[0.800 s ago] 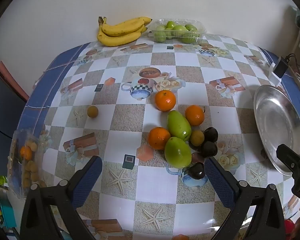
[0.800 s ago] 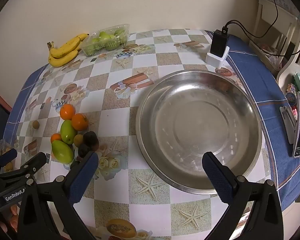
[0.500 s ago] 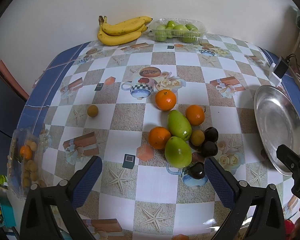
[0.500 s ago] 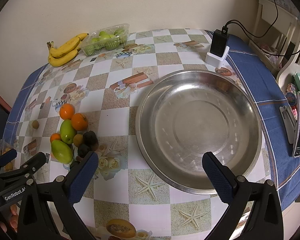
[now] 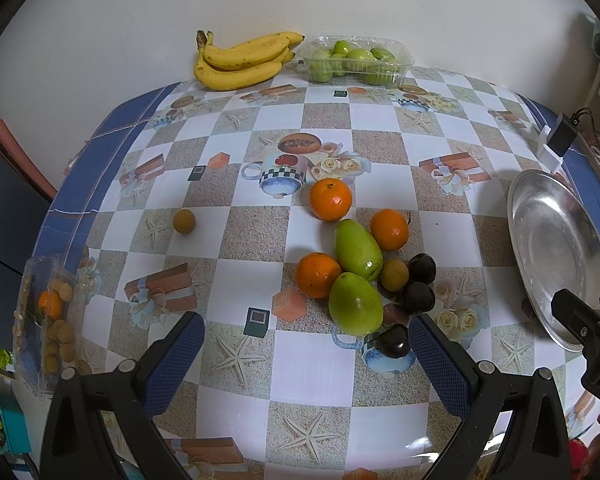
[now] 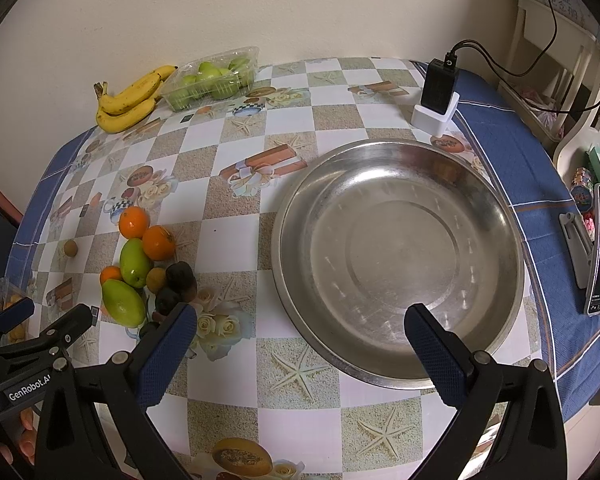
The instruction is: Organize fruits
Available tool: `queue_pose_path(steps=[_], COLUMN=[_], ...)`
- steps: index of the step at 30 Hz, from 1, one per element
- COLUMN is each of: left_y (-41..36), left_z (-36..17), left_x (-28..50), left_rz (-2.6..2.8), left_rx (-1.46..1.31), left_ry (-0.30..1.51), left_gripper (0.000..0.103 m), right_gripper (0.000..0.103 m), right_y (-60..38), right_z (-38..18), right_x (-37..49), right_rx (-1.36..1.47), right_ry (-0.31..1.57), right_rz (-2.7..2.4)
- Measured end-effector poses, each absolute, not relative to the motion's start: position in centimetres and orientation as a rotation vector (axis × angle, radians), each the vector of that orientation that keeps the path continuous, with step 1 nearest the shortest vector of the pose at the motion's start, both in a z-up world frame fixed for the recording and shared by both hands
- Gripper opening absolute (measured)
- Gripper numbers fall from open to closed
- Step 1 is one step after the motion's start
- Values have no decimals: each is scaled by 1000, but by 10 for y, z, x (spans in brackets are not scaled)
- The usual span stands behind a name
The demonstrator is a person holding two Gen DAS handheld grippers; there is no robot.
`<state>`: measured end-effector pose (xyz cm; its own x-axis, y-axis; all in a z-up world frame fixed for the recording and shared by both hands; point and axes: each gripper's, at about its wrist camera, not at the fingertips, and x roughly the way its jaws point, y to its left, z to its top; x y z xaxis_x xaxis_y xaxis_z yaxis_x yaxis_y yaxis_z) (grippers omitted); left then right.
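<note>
left gripper [image 5: 306,354] released | right gripper [image 6: 300,344] released | fruit pile [image 5: 358,268] unmoved since earlier

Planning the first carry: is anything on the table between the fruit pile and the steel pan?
Nothing visible: only bare tablecloth lies between the fruit pile and the steel pan, which is empty.

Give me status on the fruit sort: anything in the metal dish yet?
Nothing done: the metal dish holds no fruit. Nothing in hand: left claw and right claw are both open, holding nothing. Left: the whole loose pile of oranges, green fruits and dark fruits, plus one small stray fruit, all on the tablecloth.
</note>
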<state>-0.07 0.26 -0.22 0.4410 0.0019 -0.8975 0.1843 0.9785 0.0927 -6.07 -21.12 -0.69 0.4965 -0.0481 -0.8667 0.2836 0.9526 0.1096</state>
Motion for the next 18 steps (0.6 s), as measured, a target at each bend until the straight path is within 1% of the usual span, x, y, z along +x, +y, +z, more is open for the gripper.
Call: queue_pose_path(steps=[18], left_y=[4], left_z=[-4], left_x=[0], left_rz=[-109], left_rx=[162], left_ry=[1115], left_gripper=[103], right_gripper=[103], right_y=[-210], right_z=[-8], right_x=[-58], right_rx=[246], right_ry=[1044], right_rz=[-202])
